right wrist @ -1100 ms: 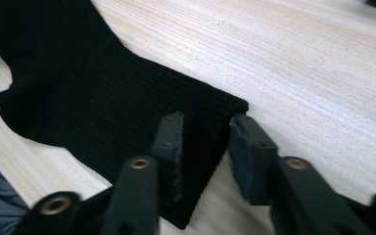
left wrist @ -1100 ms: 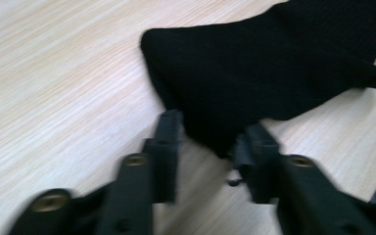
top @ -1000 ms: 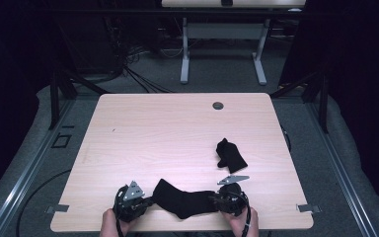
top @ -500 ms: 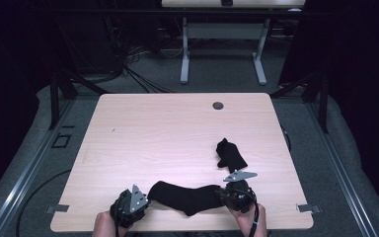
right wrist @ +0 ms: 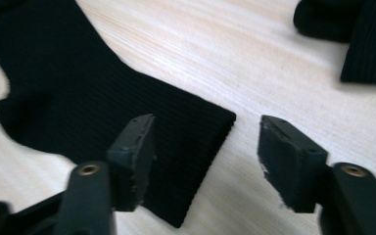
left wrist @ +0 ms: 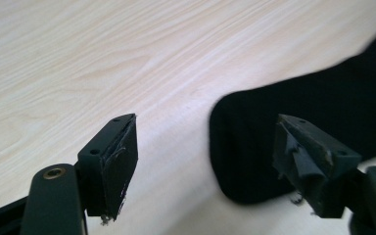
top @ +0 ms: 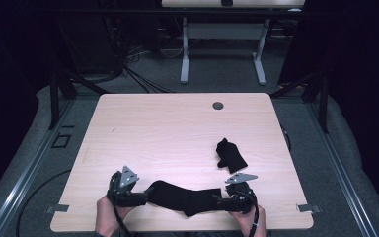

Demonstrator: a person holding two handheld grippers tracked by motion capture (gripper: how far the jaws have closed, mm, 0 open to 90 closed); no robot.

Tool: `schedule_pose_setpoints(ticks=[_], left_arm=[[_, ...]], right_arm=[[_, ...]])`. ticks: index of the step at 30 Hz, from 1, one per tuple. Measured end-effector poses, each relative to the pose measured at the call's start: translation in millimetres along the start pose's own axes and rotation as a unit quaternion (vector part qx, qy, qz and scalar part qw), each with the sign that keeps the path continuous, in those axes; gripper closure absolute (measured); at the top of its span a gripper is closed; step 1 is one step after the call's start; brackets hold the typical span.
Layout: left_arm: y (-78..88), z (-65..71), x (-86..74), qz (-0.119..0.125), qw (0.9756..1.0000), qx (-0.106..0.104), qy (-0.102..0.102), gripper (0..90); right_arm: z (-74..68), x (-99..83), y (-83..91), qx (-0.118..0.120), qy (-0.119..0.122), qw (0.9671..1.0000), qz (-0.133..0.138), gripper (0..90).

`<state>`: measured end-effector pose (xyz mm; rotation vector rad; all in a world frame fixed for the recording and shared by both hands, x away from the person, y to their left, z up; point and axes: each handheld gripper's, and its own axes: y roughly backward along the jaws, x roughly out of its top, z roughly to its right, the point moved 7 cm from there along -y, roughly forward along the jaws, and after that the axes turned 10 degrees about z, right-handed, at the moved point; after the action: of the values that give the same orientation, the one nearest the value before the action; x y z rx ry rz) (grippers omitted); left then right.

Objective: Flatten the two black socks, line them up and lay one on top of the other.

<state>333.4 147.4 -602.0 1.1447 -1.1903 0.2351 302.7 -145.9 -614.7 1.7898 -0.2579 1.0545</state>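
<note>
second sock (right wrist: 352, 34) – cut off at right gripper view's top edge

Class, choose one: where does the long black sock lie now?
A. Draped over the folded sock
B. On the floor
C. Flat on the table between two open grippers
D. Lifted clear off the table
C: the long black sock lies flat on the table, with the left gripper and right gripper open at its ends.

1. High view: fixed overhead on the person's side, facing forward and down, far enough to take in the whole table (top: 177, 128).
2. Left gripper view: low, close to the tabletop.
3. Right gripper view: same.
4. All share the flat black sock (top: 185, 197) (left wrist: 293, 122) (right wrist: 93, 98).
</note>
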Motion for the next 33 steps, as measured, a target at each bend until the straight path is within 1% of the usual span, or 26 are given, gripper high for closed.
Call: schedule_pose_setpoints(ticks=[3,4,5,7,9,10,11,12,13,16,17,18,19,20,23,24,25,26,27,29,33], left_arm=[[-14.6,3.5,-2.3,-0.008,0.9999,-0.001,-0.008,16.9],[-16.7,4.3,-2.6,-0.007,0.9999,0.003,-0.010,15.9],[-18.3,5.3,-3.6,-0.010,0.9999,0.003,-0.012,15.9],[-19.5,6.3,-6.6,-0.019,0.9997,0.003,-0.017,15.4],[-20.2,7.1,-10.6,-0.023,0.9995,0.004,-0.022,15.1],[-20.6,8.3,-13.2,-0.026,0.9994,0.004,-0.020,15.0],[-21.4,9.0,-16.3,-0.030,0.9992,0.008,-0.025,14.9],[-20.5,9.9,-18.8,-0.027,0.9993,0.005,-0.024,14.7],[-19.7,10.3,-19.8,-0.025,0.9995,0.005,-0.021,14.7],[-16.9,11.7,-21.9,-0.023,0.9995,0.007,-0.021,14.6],[-16.2,13.2,-22.5,-0.022,0.9996,0.006,-0.018,14.6],[-15.8,14.5,-22.9,-0.022,0.9996,0.002,-0.017,14.6],[-15.3,15.9,-23.2,-0.021,0.9996,0.003,-0.018,14.6],[-14.5,17.6,-23.7,-0.021,0.9996,0.001,-0.018,14.6],[-11.7,23.7,-25.7,-0.017,0.9997,-0.001,-0.015,14.6],[-10.6,24.7,-26.2,-0.019,0.9997,-0.002,-0.017,14.6],[-9.9,26.8,-26.9,-0.017,0.9997,-0.004,-0.014,14.6],[-9.7,27.9,-27.1,-0.014,0.9998,-0.003,-0.013,14.6],[-8.7,29.9,-27.9,-0.015,0.9997,-0.008,-0.015,14.6],[-7.6,33.1,-29.0,-0.013,0.9998,-0.012,-0.012,14.5],[-6.6,39.1,-30.2,-0.009,0.9998,-0.018,-0.005,14.5]], right_arm=[[0.7,-4.7,-4.9,-0.010,0.001,0.9999,-0.002,28.6],[2.0,-6.1,-5.8,-0.016,0.006,0.9998,-0.004,26.2],[2.5,-7.0,-6.3,-0.016,0.008,0.9998,-0.008,24.8],[4.6,-9.1,-8.0,-0.019,0.011,0.9997,-0.011,22.9],[5.6,-10.3,-7.4,-0.014,0.020,0.9996,-0.012,22.6],[5.2,-10.4,-7.7,-0.011,0.021,0.9997,-0.008,22.5],[5.9,-11.3,-6.8,-0.010,0.030,0.9994,-0.011,22.7],[5.9,-11.8,-7.0,-0.011,0.033,0.9994,-0.008,22.9],[5.8,-12.5,-6.8,-0.010,0.042,0.9990,-0.008,23.0],[6.9,-13.3,-6.2,-0.012,0.053,0.9984,-0.012,22.6],[7.3,-13.5,-6.0,-0.011,0.057,0.9982,-0.015,20.3],[9.6,-14.0,-5.9,-0.019,0.060,0.9977,-0.025,14.0],[11.3,-14.5,-6.1,-0.025,0.061,0.9974,-0.029,13.4],[11.8,-14.6,-6.2,-0.020,0.059,0.9977,-0.028,13.4],[15.5,-15.8,-4.1,-0.021,0.058,0.9976,-0.032,13.2],[16.4,-16.0,-3.6,-0.024,0.056,0.9976,-0.032,12.7],[18.6,-16.5,-2.3,-0.026,0.061,0.9970,-0.039,12.1],[19.5,-16.8,-2.0,-0.025,0.058,0.9973,-0.038,11.5],[20.2,-17.0,-2.1,-0.025,0.054,0.9976,-0.036,10.9],[22.5,-17.7,-1.0,-0.025,0.051,0.9976,-0.041,9.3],[29.0,-19.2,1.6,-0.030,0.051,0.9970,-0.049,8.6]])
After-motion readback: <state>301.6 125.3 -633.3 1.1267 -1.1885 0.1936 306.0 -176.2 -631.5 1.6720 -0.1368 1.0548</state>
